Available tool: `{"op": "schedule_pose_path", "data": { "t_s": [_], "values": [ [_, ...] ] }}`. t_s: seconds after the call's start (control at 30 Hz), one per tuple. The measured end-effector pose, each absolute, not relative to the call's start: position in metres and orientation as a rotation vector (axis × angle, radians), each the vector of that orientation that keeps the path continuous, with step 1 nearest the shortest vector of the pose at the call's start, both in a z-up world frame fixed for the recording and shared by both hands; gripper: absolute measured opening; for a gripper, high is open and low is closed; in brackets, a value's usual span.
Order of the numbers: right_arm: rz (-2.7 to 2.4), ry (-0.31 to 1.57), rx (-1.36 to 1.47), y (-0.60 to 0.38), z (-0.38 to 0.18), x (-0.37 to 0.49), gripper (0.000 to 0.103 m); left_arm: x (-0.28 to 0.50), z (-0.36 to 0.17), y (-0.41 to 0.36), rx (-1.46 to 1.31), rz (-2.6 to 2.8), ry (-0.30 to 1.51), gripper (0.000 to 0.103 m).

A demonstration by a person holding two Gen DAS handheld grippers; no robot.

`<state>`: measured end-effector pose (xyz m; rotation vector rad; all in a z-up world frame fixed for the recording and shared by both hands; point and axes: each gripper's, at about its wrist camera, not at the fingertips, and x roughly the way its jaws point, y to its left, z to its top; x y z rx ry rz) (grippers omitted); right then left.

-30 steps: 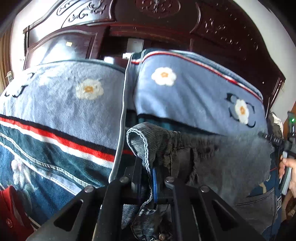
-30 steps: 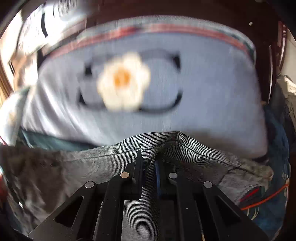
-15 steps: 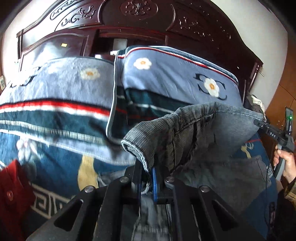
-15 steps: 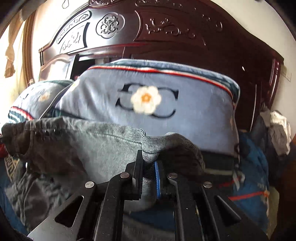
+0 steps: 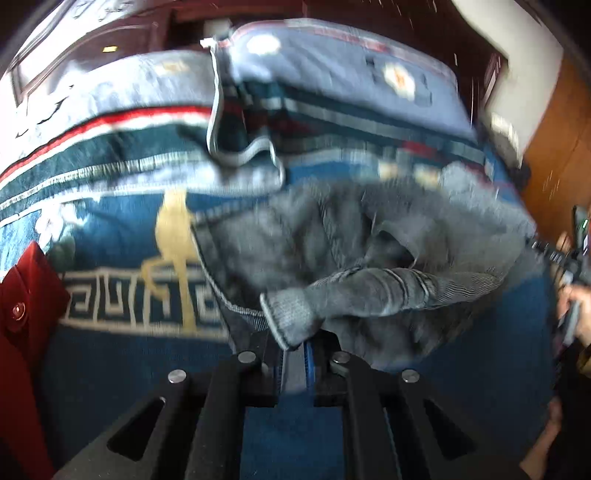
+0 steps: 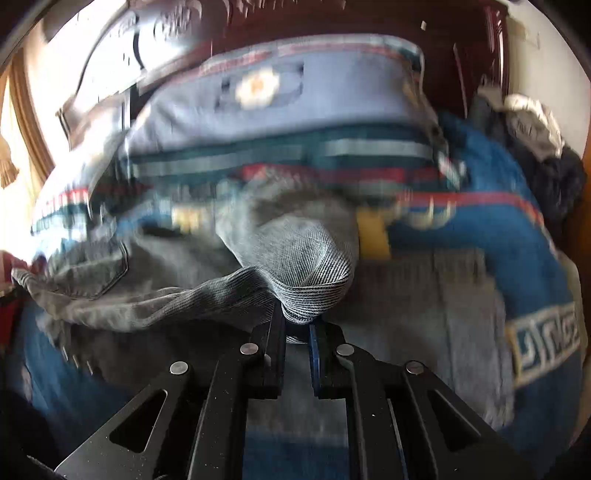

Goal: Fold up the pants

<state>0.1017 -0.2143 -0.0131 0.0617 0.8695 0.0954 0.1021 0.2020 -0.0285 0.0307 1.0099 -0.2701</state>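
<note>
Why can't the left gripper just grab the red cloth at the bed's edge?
Probably not now: the left gripper is shut on the grey denim pants, so it is busy. The red cloth lies off to its left, uncovered.

Both views heavily motion-smeared; pillows (image 5: 332, 85) and headboard (image 6: 332, 22) streaked. Only cloth pinched nearest each lens stays fairly sharp. Strong daylight blows out white left of the headboard in the right wrist view. Fisheye bends and darkens the corners. Blue bedspread (image 6: 498, 221) evenly lit, soft shadows.
</note>
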Motion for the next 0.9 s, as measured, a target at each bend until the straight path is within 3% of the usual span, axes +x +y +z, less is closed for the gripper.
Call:
{"op": "schedule_pose_path", "data": {
  "t_s": [0.13,0.4,0.53,0.67,0.7,0.77,0.83,0.9],
  "values": [
    [0.088,0.950,0.027,-0.205,-0.047,0.087,0.010,0.097,-0.043,0.202,0.034,-0.248,1.052,0.014],
    [0.087,0.983,0.051,-0.207,-0.046,0.078,0.012,0.092,-0.051,0.226,0.048,-0.177,1.145,0.017],
    [0.049,1.015,0.085,-0.220,-0.044,0.068,0.031,0.073,-0.024,0.244,-0.027,-0.168,1.077,0.017],
    [0.030,0.894,0.045,-0.216,-0.005,0.055,0.032,0.071,0.010,0.242,-0.078,-0.182,0.967,0.019],
    [0.047,0.864,0.044,-0.212,0.004,0.057,0.033,0.077,0.016,0.235,-0.083,-0.194,0.952,0.020],
    [0.133,0.820,0.072,-0.194,0.025,0.072,0.045,0.099,0.020,0.219,-0.099,-0.228,0.948,0.034],
    [0.246,0.822,0.105,-0.172,0.034,0.097,0.054,0.117,0.016,0.201,-0.102,-0.264,0.952,0.038],
    [0.355,0.853,0.127,-0.144,0.033,0.129,0.054,0.133,0.003,0.179,-0.066,-0.288,0.982,0.038]
  ]
}}
